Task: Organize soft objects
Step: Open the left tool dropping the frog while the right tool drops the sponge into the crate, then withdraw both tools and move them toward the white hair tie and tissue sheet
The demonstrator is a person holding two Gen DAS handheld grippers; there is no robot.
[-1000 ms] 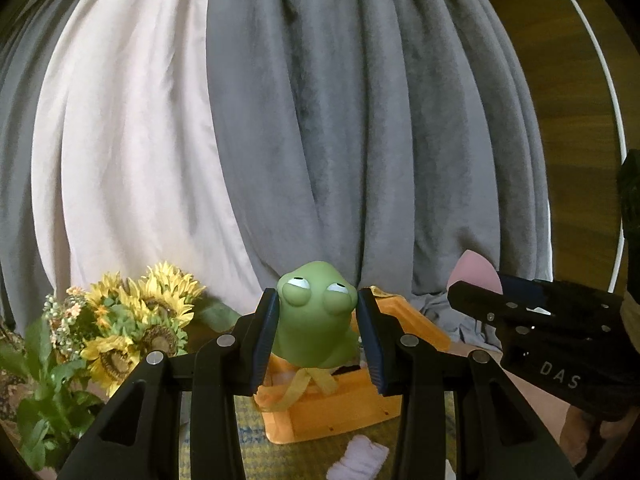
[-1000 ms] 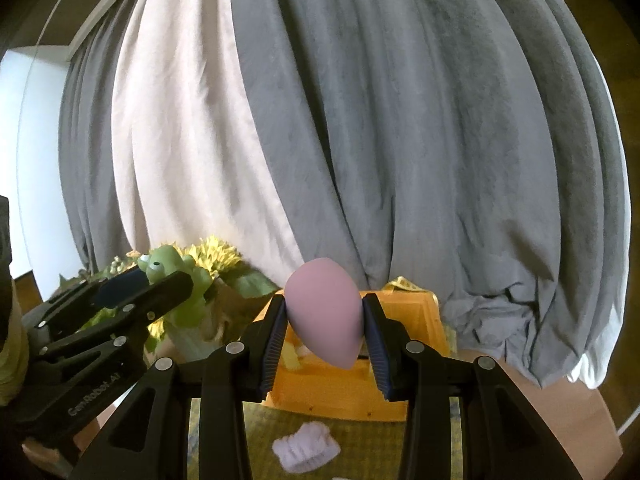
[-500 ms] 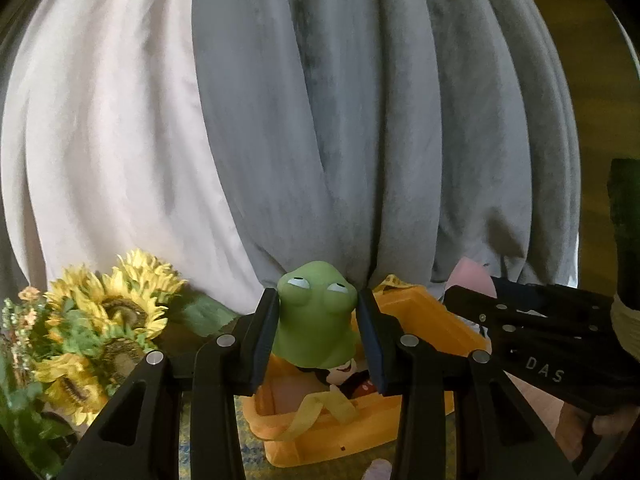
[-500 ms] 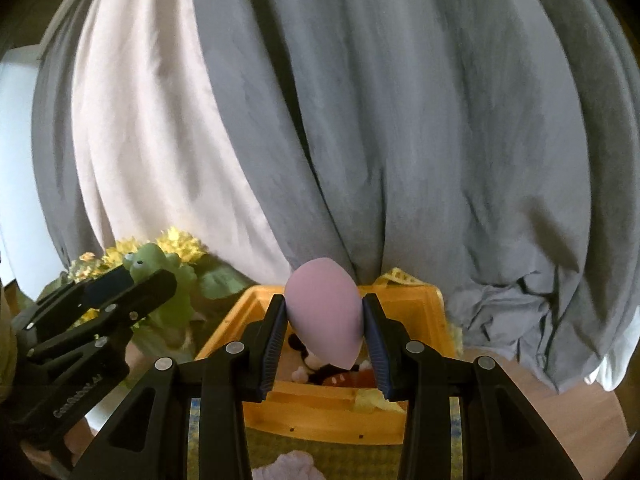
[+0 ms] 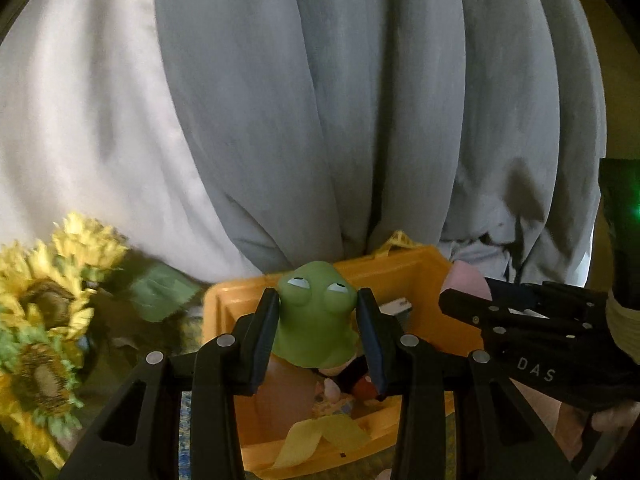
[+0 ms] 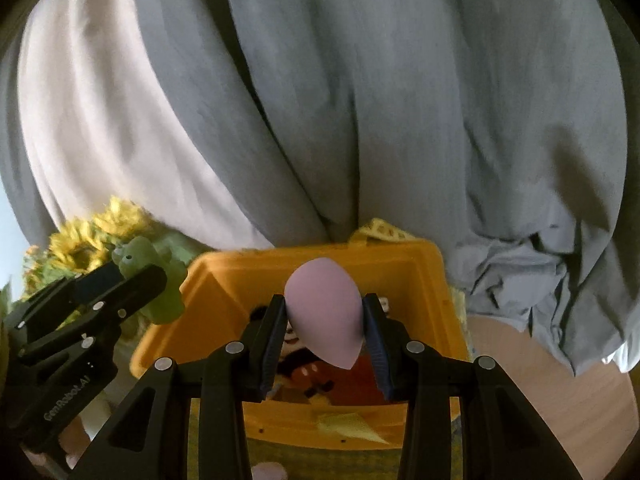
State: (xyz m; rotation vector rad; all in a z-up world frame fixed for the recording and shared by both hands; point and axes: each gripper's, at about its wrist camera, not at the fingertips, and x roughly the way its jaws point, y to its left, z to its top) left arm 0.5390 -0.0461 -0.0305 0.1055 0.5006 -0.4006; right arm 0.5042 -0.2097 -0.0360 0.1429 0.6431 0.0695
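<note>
My left gripper (image 5: pixel 318 330) is shut on a green frog toy (image 5: pixel 314 316), held above the open orange bin (image 5: pixel 416 272). The right gripper (image 6: pixel 325 330) is shut on a pink egg-shaped sponge (image 6: pixel 326 312) over the same orange bin (image 6: pixel 236 276). Soft toys lie inside the bin, among them a cartoon mouse plush (image 6: pixel 304 364). In the right wrist view the left gripper (image 6: pixel 132 276) with the frog toy (image 6: pixel 150 276) hangs at the bin's left side. In the left wrist view the right gripper (image 5: pixel 472 296) and a bit of the pink sponge (image 5: pixel 466 278) show at the right.
Grey and white curtains (image 5: pixel 360 100) hang right behind the bin. A bunch of sunflowers (image 5: pixel 48 300) stands left of it. A yellow ribbon (image 5: pixel 320 436) hangs over the bin's front wall. The bin rests on a woven mat; wooden tabletop (image 6: pixel 560 380) shows to the right.
Both grippers moved forward and down toward the orange bin, each keeping its toy. The bin now looms larger and its contents show; the white item on the mat has slid out of view.
</note>
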